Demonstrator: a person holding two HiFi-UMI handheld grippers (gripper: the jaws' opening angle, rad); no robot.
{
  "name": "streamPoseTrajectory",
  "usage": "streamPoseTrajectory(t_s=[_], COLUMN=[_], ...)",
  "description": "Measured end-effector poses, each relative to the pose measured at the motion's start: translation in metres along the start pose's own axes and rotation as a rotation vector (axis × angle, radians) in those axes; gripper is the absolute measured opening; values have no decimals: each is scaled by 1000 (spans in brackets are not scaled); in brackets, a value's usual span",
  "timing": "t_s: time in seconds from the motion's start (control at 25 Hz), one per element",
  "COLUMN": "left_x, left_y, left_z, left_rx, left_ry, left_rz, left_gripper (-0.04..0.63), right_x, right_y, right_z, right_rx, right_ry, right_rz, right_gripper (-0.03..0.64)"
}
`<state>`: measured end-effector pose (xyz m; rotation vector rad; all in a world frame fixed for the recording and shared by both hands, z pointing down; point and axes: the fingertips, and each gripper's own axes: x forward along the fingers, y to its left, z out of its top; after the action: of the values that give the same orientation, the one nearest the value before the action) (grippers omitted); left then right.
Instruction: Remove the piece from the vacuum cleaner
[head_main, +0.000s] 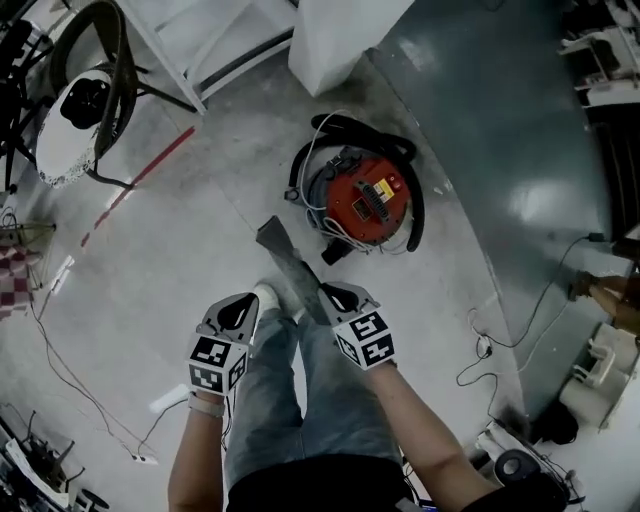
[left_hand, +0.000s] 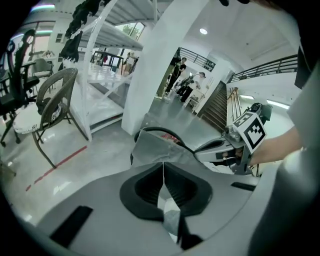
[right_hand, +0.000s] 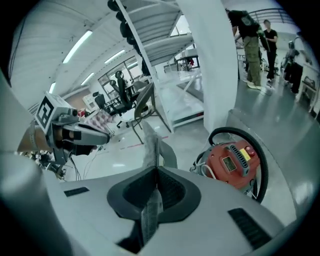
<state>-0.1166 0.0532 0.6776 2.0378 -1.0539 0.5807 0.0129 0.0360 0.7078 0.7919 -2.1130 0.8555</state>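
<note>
The red drum vacuum cleaner (head_main: 365, 200) stands on the floor with its black hose (head_main: 415, 205) looped round it; it also shows in the right gripper view (right_hand: 232, 162). My right gripper (head_main: 330, 295) is shut on a flat grey piece (head_main: 285, 255) that sticks out toward the vacuum. In its own view that piece (right_hand: 151, 145) runs edge-on through the closed jaws of the right gripper (right_hand: 156, 175). My left gripper (head_main: 245, 305) hangs beside it, a little to the left, with its jaws together (left_hand: 163, 172) and the grey piece (left_hand: 155, 147) face-on just beyond them.
A chair (head_main: 85, 100) stands at the far left by a red tape line (head_main: 140, 185). A white pillar (head_main: 340, 40) and a white shelf frame (head_main: 220, 40) rise behind the vacuum. Cables (head_main: 490, 350) trail over the floor at right. People (right_hand: 255, 45) stand far off.
</note>
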Motion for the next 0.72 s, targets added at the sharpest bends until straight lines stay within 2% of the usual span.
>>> streamPoseTrajectory(t_s=[0.2,0.36,0.56,0.72], left_x=[-39,-81,-129,-169], left_y=[-21,-43,-60,-71], left_z=[56,99,162,203], left_rx=[-18,3,97,166], left_ry=[-124,-198,-302,-371], left_rz=[-26,-42,-48,-23], left_gripper=[18,18,18,18], right_x=[-62,-116,-174,-219], right_y=[13,33,47,61], right_z=[54,95,153,185], right_rx=[38,34,-3,-16], right_ry=[-120,-203,-318,-384], right_rz=[-29,-47,-74,-90], right_gripper=[37,37,35,35])
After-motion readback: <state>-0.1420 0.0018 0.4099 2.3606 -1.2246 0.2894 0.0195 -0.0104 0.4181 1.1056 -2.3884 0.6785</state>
